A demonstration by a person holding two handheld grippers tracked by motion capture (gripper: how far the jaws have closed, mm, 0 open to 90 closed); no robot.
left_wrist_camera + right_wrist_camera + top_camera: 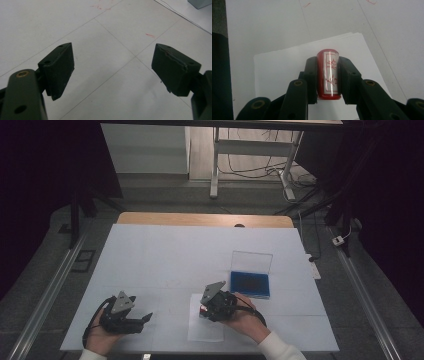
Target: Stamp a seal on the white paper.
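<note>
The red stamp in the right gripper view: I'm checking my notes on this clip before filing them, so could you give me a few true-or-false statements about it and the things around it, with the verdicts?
1. The right gripper is shut on the red stamp. True.
2. The stamp is held over a sheet of white paper. True.
3. The left gripper holds a second stamp. False: its jaws stand apart with only the white table between them.
4. The blue ink pad case has its clear lid shut. False: the lid stands up, open.
5. The ink pad case lies beyond the person's right hand in the high view. True.
6. The stamp is plain red all round. False: it bears a pale label with red characters.
</note>
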